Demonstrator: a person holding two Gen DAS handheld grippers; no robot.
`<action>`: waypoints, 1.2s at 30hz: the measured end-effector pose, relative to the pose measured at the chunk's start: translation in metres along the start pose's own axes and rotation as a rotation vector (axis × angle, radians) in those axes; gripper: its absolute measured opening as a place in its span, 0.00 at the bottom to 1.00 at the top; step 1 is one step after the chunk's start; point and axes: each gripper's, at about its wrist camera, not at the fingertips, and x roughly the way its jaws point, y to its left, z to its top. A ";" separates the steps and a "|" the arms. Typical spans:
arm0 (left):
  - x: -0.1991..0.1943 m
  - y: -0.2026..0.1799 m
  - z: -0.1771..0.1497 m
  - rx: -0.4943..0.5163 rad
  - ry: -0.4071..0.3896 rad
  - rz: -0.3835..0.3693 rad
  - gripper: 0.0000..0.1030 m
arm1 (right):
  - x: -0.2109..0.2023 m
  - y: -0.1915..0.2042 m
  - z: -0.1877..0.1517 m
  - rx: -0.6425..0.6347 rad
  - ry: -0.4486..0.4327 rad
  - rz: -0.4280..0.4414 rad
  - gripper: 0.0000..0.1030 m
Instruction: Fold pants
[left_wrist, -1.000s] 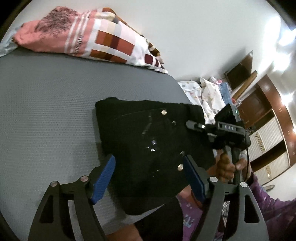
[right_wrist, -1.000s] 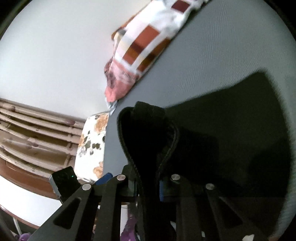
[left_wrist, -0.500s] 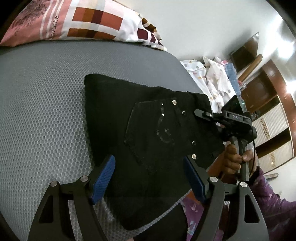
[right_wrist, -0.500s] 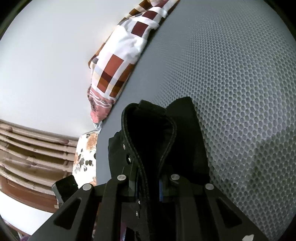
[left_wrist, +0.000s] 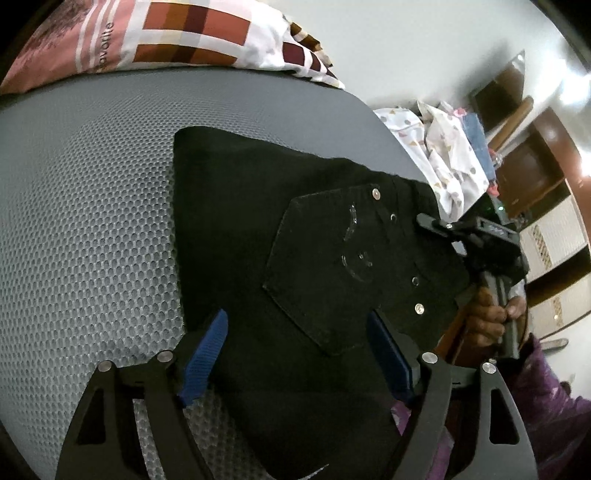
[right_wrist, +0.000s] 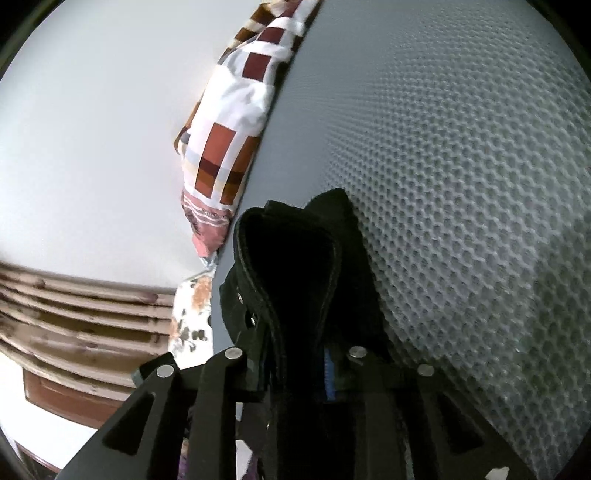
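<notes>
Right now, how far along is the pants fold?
Done: the black pants lie folded on the grey mattress, back pocket up. In hand: the right gripper has the waistband between its opening jaws; the left gripper hovers open. Left: release and tidy.

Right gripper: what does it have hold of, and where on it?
The right gripper has the black pants by a bunched edge near the rivets, and its jaws are opening. The left gripper holds nothing.
</notes>
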 end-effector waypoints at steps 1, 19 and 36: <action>0.000 -0.001 0.000 0.005 0.001 0.003 0.78 | -0.007 0.002 -0.001 -0.006 -0.015 -0.013 0.23; -0.002 0.000 -0.008 -0.004 -0.018 -0.001 0.80 | -0.073 0.002 -0.101 0.117 -0.061 0.165 0.30; -0.002 -0.003 -0.012 0.024 -0.023 -0.009 0.86 | -0.036 0.001 -0.094 0.091 -0.095 0.028 0.33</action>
